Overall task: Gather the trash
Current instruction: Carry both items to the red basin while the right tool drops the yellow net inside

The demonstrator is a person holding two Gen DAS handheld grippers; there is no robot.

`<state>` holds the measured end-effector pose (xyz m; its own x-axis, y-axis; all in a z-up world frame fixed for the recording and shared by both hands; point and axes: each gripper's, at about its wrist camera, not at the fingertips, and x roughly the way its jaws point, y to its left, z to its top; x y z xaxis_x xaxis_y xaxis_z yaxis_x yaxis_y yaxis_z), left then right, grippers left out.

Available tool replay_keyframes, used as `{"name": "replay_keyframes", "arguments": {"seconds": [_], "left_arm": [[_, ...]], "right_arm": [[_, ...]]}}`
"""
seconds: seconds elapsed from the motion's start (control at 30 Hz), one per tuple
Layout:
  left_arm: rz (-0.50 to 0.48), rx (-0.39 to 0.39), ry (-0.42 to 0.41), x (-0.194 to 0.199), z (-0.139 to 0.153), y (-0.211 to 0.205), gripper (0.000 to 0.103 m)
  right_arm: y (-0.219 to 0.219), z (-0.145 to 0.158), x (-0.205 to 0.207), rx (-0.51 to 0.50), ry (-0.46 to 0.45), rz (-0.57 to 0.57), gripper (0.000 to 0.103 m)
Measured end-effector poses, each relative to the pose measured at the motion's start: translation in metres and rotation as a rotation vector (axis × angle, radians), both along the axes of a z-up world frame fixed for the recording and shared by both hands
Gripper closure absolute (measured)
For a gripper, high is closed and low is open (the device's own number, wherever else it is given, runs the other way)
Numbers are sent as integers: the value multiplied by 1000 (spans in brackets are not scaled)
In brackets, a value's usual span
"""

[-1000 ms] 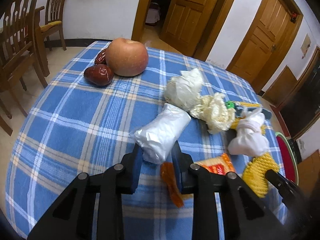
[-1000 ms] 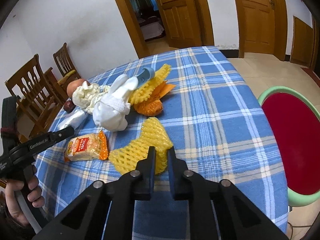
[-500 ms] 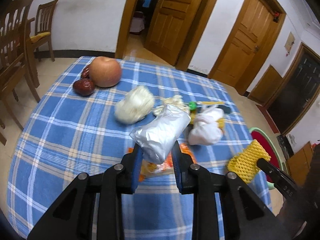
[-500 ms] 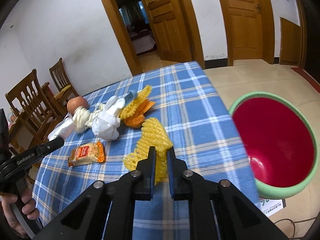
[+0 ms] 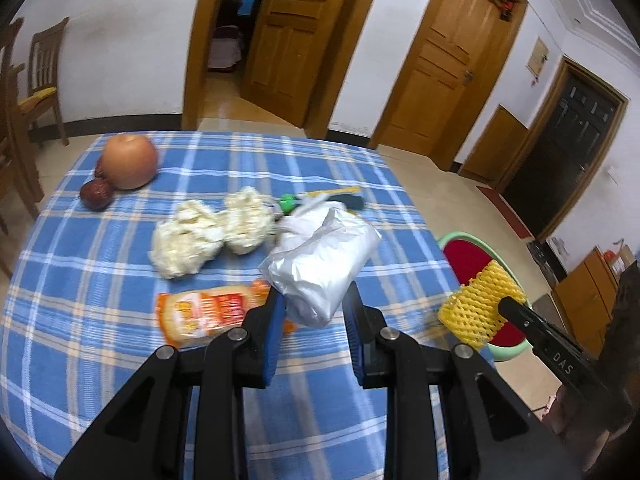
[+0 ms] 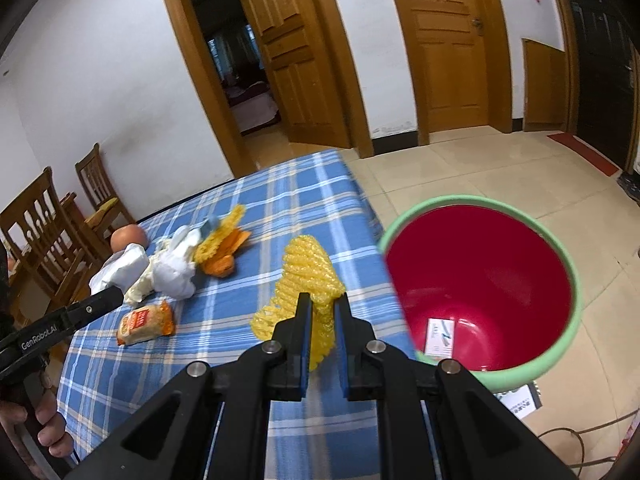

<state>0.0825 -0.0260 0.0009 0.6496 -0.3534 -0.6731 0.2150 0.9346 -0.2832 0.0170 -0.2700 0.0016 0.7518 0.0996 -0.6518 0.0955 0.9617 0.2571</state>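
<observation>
My left gripper point(image 5: 314, 308) is shut on a white plastic bag roll point(image 5: 322, 264) and holds it above the blue checked tablecloth point(image 5: 100, 320). My right gripper point(image 6: 322, 316) is shut on a yellow foam fruit net point(image 6: 306, 276), held above the table's right edge beside the red bin with a green rim point(image 6: 480, 280). The net also shows in the left wrist view point(image 5: 478, 306). Left on the table are an orange snack packet point(image 5: 208, 312), two crumpled cream tissues point(image 5: 188, 238), a white wad point(image 6: 174, 264) and orange peel point(image 6: 218, 260).
An apple point(image 5: 128, 162) and red dates point(image 5: 96, 194) sit at the table's far left. Wooden chairs point(image 6: 48, 240) stand beyond the table. The bin holds a small card point(image 6: 440, 336). A cable point(image 6: 576, 436) lies on the floor.
Both grippers have lifted their loads and moved right. The right gripper with the net now hangs near the bin; the left carries the bag roll above the snack packet.
</observation>
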Motion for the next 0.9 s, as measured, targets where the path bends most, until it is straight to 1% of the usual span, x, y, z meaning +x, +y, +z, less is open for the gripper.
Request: {"name": "replay_keyframes", "arguments": {"seconds": [0.3,0.6,0.9], "left_arm": [[-101,15,-4,1,5,-50,75],[-209,32,-9,4,7,-99,75],[-293,53,13,11,-3,-149,75]], "right_arm": [[-40,0,-13,5,-4,-92,90],[-81,-3,-25,-19,-1,-203,90],[-124,-12,-37,-21,9,-307,90]]}}
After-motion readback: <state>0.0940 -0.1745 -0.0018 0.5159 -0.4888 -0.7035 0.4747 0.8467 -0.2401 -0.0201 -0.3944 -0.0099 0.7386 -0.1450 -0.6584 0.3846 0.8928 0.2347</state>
